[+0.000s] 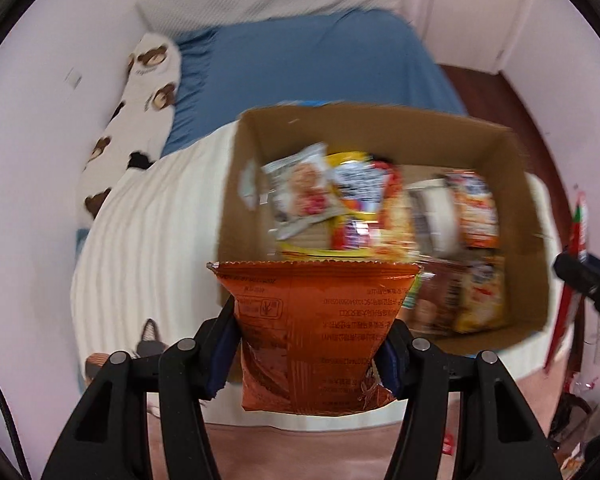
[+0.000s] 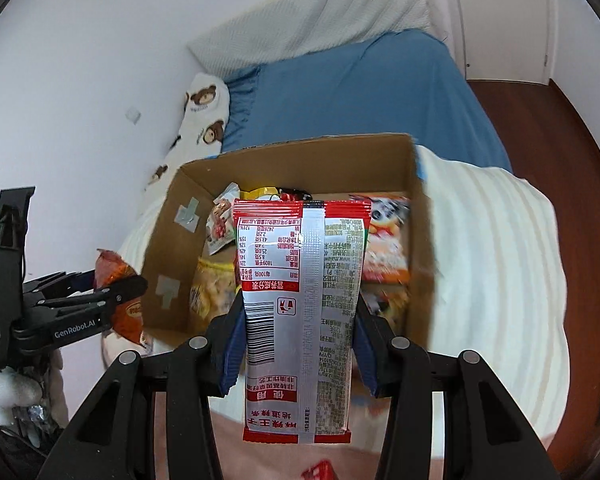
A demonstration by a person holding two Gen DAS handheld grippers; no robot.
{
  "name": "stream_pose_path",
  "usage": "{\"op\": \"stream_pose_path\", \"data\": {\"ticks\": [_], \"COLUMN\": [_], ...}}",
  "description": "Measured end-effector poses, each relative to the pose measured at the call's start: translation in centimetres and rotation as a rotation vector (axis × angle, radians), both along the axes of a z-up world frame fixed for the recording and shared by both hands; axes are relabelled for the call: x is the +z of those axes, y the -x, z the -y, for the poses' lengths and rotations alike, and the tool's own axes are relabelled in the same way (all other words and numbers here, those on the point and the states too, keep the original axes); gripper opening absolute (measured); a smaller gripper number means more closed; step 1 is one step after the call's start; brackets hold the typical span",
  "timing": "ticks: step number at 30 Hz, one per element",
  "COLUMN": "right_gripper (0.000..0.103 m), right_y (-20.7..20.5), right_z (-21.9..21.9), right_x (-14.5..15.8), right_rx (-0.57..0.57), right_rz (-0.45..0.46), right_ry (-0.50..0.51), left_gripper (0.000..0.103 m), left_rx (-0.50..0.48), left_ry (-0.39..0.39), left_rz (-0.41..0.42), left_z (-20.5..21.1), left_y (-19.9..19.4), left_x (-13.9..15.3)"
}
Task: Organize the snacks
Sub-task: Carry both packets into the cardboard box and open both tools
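Left tool [image 1: 308, 344]: we see it pinching an orange snack bag [image 1: 316, 336] near the box's near-left corner.
Right tool [image 2: 300, 344]: pinches a red-and-silver packet [image 2: 300, 312] at its waist, above the near wall.
Box [image 2: 420, 216]: open cardboard on the bed [image 2: 360, 80], already crowded with snacks [image 1: 340, 196].
Step in hand: we judge both packs bound for the box.
Technique: carry each pack past the rim, over a gap, before letting go.

Both wrist cameras look steeply down along their fingers from close above the bed [image 1: 320, 60], left from the box's [image 1: 380, 128] left side, right from nearer its middle; both share box and bed.
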State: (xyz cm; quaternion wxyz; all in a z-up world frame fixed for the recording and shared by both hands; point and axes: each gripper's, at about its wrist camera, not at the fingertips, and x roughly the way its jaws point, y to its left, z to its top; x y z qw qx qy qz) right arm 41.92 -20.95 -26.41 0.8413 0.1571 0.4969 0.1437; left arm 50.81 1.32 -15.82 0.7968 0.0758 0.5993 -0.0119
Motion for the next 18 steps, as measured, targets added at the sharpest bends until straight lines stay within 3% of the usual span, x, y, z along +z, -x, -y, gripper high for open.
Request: {"op": "stream_pose_path", "data": {"ticks": [6,7,8,9,10,11,18], "right_gripper": [0.051,0.059,0.067,0.082,0.088,0.088,0.096], "right_y": [-5.6,-6.5,-7.4,-8.3,-8.9,-9.3,-9.5], "right_z": [-3.3,-3.6,-4.0,-4.4,-4.5,-4.6,-4.8], "right_x": [-3.3,-4.0,-4.8,-5.7,-6.3,-6.8,-8.1], "right_rx": [0.026,0.022,0.011,0.006,-0.004,-0.009,-0.015], "right_rz": [-0.060,-0.082,-0.108,-0.131,-0.148,-0.158,-0.177], "right_ry": [0.058,0.063,0.075,0.090,0.095,0.095,0.142], "left_gripper": [0.058,0.060,0.070,0.077,0.088,0.092,0.093], "left_rx": [0.073,0.084,0.091,0.100,0.107,0.117,0.117], "left_ry": [-0.017,-0.023,-0.020,-0.013,-0.006,0.016,0.059], "left_rz": [-0.091,-0.088,-0.089,-0.100,-0.112,-0.129,-0.143], "left_z": [-3.2,-3.5,-3.7,-3.9,-4.1,-4.3,-4.0], "left_y": [-2.5,-2.6,-2.8,-3.0,-3.1,-3.2,-2.4], "left_x": [-5.1,-5.7,-6.1,-6.6,-6.9,-7.5,-8.5]}}
